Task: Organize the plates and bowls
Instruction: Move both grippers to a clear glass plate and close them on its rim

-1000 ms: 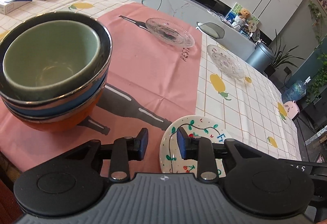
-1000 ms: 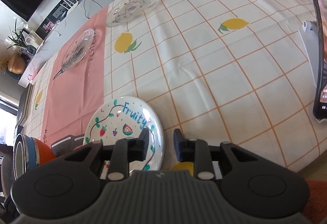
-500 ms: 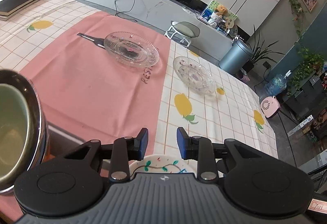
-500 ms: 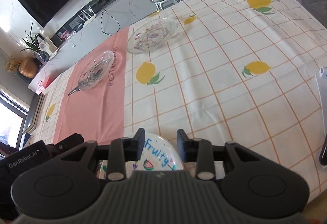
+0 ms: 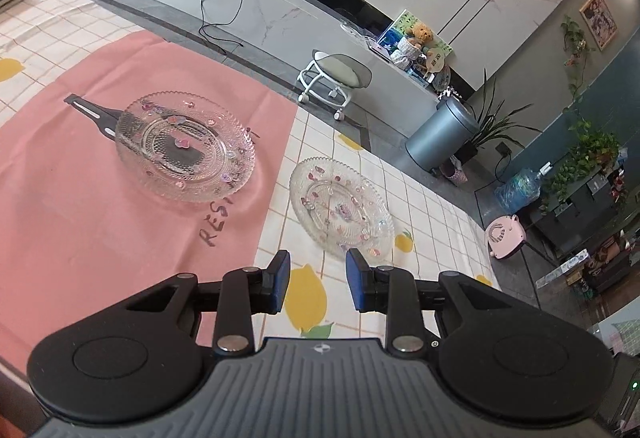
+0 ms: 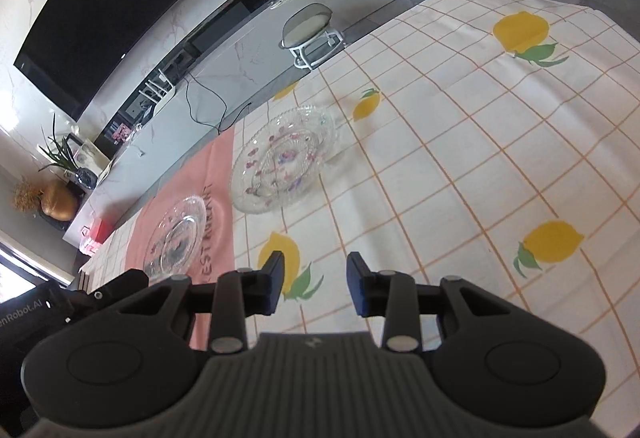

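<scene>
Both claws rose; two glass plates [image 5: 185, 147] [image 5: 341, 209] lie flat.

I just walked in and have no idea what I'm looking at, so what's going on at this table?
A person is tidying dishes with a hand-held gripper in each hand. Both the left hand-held gripper and the right hand-held gripper are open and empty above the tablecloth. Ahead lie two glass plates, apart from each other: one on the pink mat, one on the lemon-print cloth. Neither is being touched.
</scene>
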Demonstrator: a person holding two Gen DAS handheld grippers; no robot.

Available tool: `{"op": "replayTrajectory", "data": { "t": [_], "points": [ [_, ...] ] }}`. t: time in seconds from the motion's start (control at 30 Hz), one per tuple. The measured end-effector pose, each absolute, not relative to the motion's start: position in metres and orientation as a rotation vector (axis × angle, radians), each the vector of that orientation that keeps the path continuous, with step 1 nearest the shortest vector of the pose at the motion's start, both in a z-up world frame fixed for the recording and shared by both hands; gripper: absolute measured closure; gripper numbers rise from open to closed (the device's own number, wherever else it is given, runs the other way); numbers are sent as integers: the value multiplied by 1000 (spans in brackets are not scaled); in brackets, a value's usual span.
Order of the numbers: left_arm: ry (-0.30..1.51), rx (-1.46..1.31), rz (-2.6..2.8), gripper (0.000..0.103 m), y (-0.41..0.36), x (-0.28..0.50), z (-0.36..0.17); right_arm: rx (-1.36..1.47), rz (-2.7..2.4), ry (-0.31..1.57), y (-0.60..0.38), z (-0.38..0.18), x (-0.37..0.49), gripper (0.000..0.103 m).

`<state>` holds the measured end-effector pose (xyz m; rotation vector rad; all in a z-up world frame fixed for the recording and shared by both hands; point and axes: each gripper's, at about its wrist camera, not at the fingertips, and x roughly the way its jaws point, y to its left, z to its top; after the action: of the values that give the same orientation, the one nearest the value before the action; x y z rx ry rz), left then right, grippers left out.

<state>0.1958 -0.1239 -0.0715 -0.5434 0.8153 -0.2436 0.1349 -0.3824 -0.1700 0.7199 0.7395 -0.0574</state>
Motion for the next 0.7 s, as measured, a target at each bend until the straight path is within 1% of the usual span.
{"op": "replayTrajectory", "data": {
  "t": [0.2, 0.43, 0.7],
  "points": [
    [830, -610, -216, 69, -121, 237, -96, 904, -42, 703, -397, -192, 170, 69],
    [887, -726, -215, 69, -115, 271, -126, 985, -52, 714, -404, -211, 202, 69],
    [906, -781, -218, 69, -120, 295, -142, 1095, -37, 725, -415, -230, 227, 70]
  ]
}}
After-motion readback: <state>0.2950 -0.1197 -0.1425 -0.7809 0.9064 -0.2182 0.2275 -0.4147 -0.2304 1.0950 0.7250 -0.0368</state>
